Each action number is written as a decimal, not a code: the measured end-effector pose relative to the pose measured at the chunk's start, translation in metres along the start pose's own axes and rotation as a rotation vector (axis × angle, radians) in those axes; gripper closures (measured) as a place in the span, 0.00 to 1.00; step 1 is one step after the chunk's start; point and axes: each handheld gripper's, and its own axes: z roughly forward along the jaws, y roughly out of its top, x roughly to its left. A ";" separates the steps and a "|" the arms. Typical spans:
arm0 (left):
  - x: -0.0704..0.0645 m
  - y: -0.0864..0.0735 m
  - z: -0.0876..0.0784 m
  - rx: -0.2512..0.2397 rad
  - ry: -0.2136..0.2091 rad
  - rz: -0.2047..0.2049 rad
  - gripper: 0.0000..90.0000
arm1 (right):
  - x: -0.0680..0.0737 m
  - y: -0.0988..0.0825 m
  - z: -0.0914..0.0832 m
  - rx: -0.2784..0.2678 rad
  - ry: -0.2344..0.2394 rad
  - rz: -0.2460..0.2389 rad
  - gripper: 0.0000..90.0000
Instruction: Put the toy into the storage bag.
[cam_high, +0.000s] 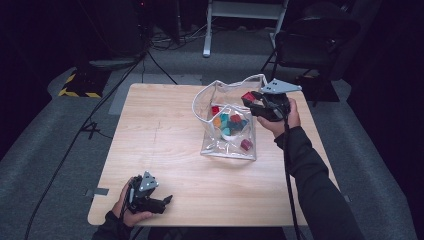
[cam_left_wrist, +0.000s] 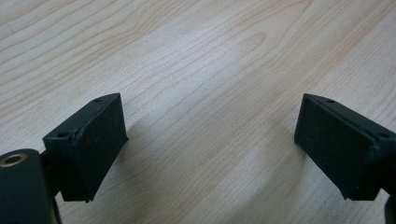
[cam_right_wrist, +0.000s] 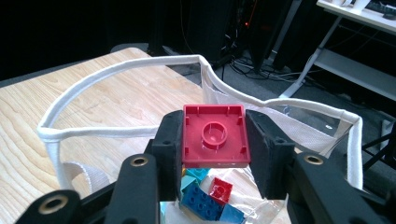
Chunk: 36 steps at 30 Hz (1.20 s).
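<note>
Dim all round the worktop (cam_high: 165, 165), itself lit evenly from overhead. Soft shadows spread beneath both black jaws in the left gripper view, with pale sheen on the wood between. Slightly soft and grainy from above. Glints on the clear bag (cam_high: 227, 130); near-black beyond the worktop's far edge.

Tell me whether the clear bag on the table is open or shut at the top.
Open. The clear bag's white-trimmed rim spreads in a wide loop, with coloured blocks visible inside, below the red block held in the right gripper.
</note>
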 end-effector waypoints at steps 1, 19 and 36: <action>0.000 0.000 0.000 0.000 0.000 0.000 0.10 | 0.000 0.000 0.003 0.012 -0.002 -0.002 0.66; -0.001 0.000 0.000 -0.002 0.001 -0.006 0.11 | -0.003 -0.002 0.013 0.050 -0.011 0.019 0.61; 0.000 0.000 0.000 -0.002 0.002 -0.004 0.11 | -0.004 -0.008 0.009 0.046 -0.004 0.027 0.59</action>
